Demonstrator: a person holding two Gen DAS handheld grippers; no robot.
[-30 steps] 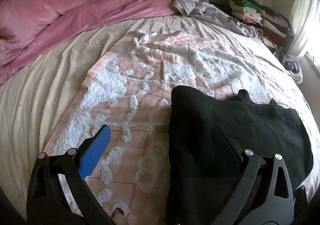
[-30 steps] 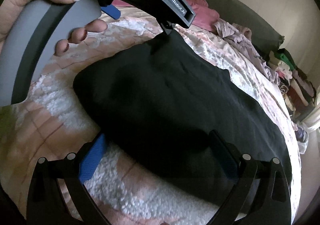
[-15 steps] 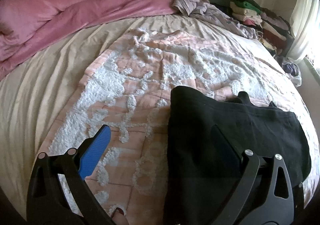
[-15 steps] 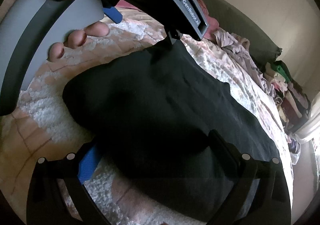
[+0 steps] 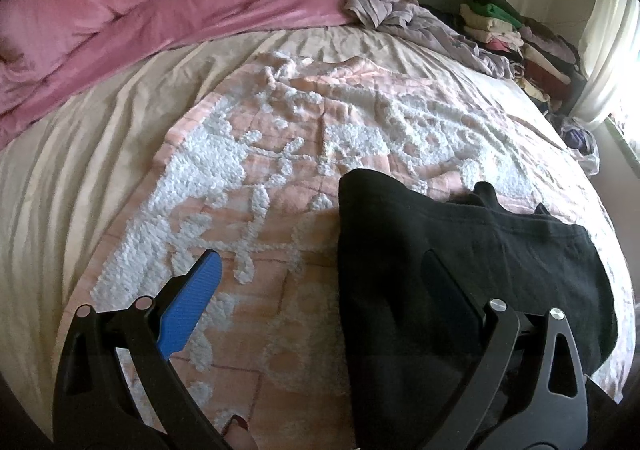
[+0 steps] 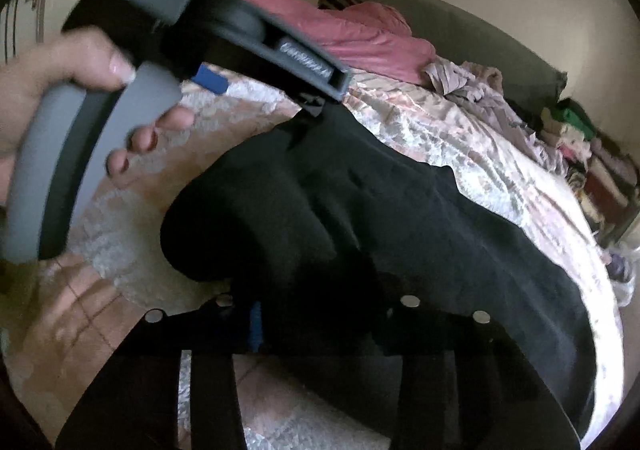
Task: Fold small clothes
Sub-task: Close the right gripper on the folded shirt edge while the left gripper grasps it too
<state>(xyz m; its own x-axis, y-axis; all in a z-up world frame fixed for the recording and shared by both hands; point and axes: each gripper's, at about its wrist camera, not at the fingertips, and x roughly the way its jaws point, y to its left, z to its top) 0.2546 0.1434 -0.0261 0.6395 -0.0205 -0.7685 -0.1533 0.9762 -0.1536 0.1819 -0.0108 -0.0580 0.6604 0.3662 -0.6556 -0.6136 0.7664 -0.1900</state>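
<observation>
- Lying on a pink and white tufted blanket [image 5: 280, 154] is a black garment [image 5: 460, 250], spread toward the right side of a bed; the blanket itself is laid over a pale sheet [image 5: 80, 154].
- The left gripper [image 5: 320, 282] is seen with its jaws spread wide. The blue-padded finger [image 5: 192, 302] is held over bare blanket, while the other finger is placed over the left part of the black garment. Nothing is clamped between them.
- In the right wrist view, the garment's near edge [image 6: 224, 234] is seen bunched and raised off the blanket, with the rest of the cloth trailing away to the right.
- The right gripper [image 6: 316, 314] is largely lost in dark, blurred cloth. Its fingers appear drawn close together at the raised fold, but whether cloth is pinched between them cannot be told.
- The left gripper's body is seen from the right wrist view, held by the left hand [image 6: 60, 90] around a grey handle, above the far edge of the garment.
- A pink duvet [image 5: 140, 22] is heaped along the head of the bed, with crumpled lilac clothes [image 5: 420, 18] beside it.
- A stack of folded clothes [image 5: 512, 34] is noted at the far right corner, next to a white curtain [image 5: 612, 50].
</observation>
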